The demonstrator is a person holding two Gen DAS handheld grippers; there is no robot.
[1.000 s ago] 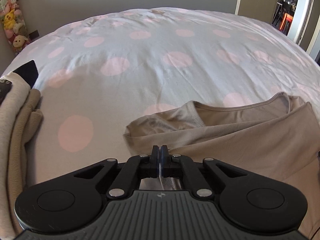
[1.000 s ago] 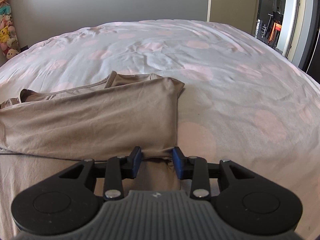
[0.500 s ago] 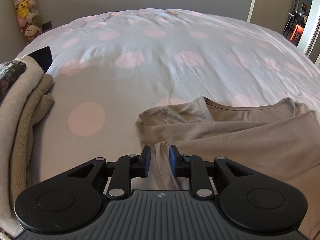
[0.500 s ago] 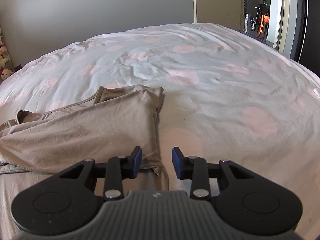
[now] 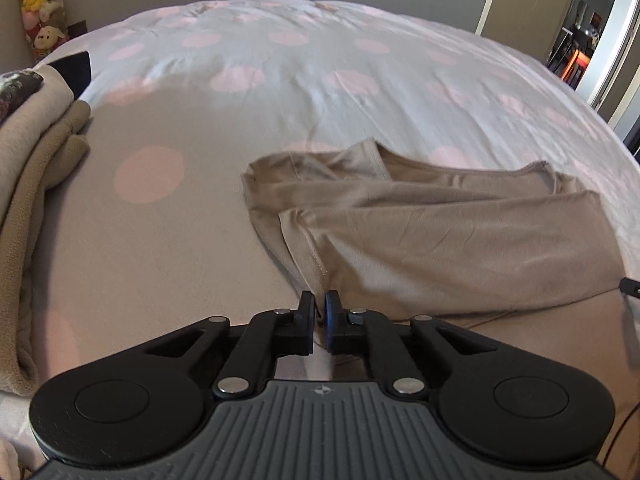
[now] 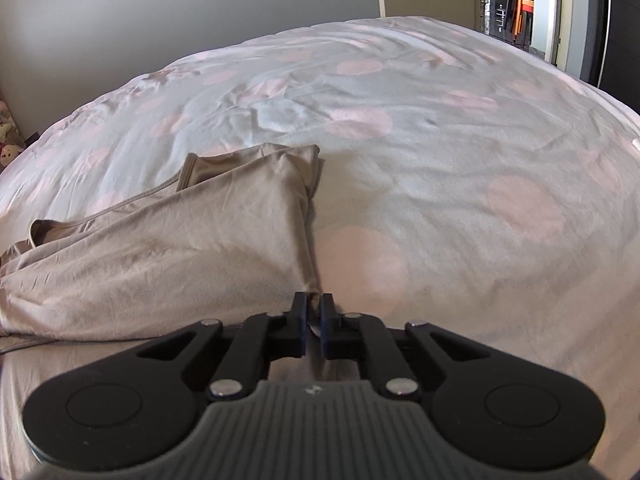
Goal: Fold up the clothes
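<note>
A beige top (image 5: 440, 240) lies folded once on the bed, neckline toward the far side. My left gripper (image 5: 319, 304) is shut on the top's near left edge, cloth pinched between the jaws. In the right wrist view the same top (image 6: 160, 256) spreads to the left, and my right gripper (image 6: 314, 306) is shut on its near right corner. Both pinched corners are lifted slightly off the bedspread.
The bedspread (image 5: 304, 64) is pale with pink dots. A stack of folded beige clothes (image 5: 28, 184) sits at the left edge. Soft toys (image 5: 38, 4) hang on the far left wall. A doorway (image 6: 520, 4) opens at the far right.
Both grippers were open around the top's near edge half a second ago and have now closed on the cloth. Both have pulled back a little toward me.
</note>
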